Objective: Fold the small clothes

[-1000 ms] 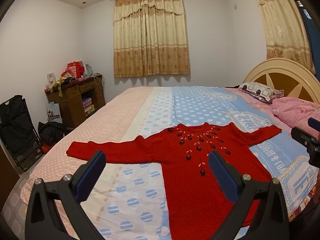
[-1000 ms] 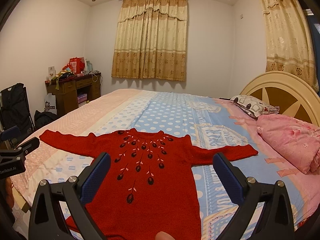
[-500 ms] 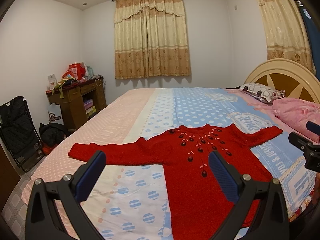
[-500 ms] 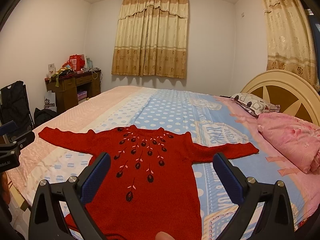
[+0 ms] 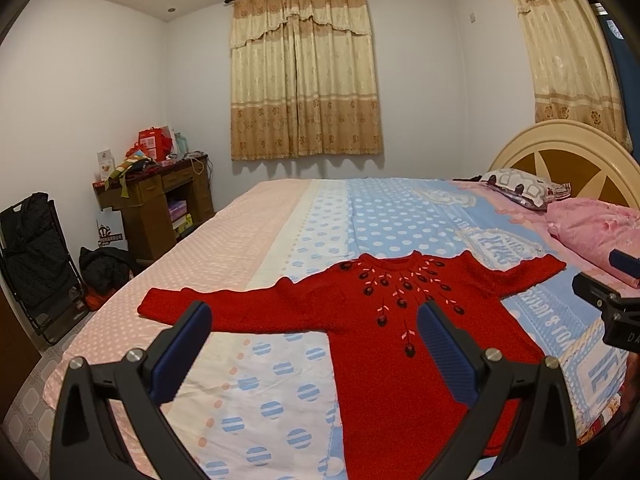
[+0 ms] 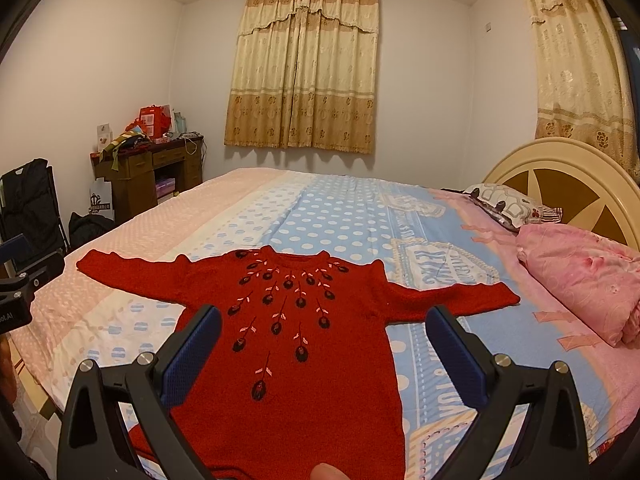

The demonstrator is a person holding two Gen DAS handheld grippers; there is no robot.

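A small red knit sweater (image 5: 396,344) with dark bead-and-leaf trim below the neck lies flat, front up, on the bed, both sleeves spread out sideways. It also shows in the right wrist view (image 6: 296,344). My left gripper (image 5: 314,314) is open and empty, held above the sweater's left sleeve and side. My right gripper (image 6: 324,318) is open and empty, held above the sweater's chest. The right gripper's body shows at the right edge of the left wrist view (image 5: 608,304). The sweater's hem is hidden behind the gripper frames.
The bed (image 5: 280,220) has a pink, white and blue dotted sheet. A pink quilt (image 6: 584,276) and a patterned pillow (image 6: 504,204) lie by the cream headboard (image 6: 560,168). A cluttered wooden desk (image 5: 156,200) and a black folding chair (image 5: 32,256) stand left of the bed.
Both grippers have tilted or drawn back a little, so the sweater sits slightly lower and farther in each view. The sweater itself has not moved. Both stay open.
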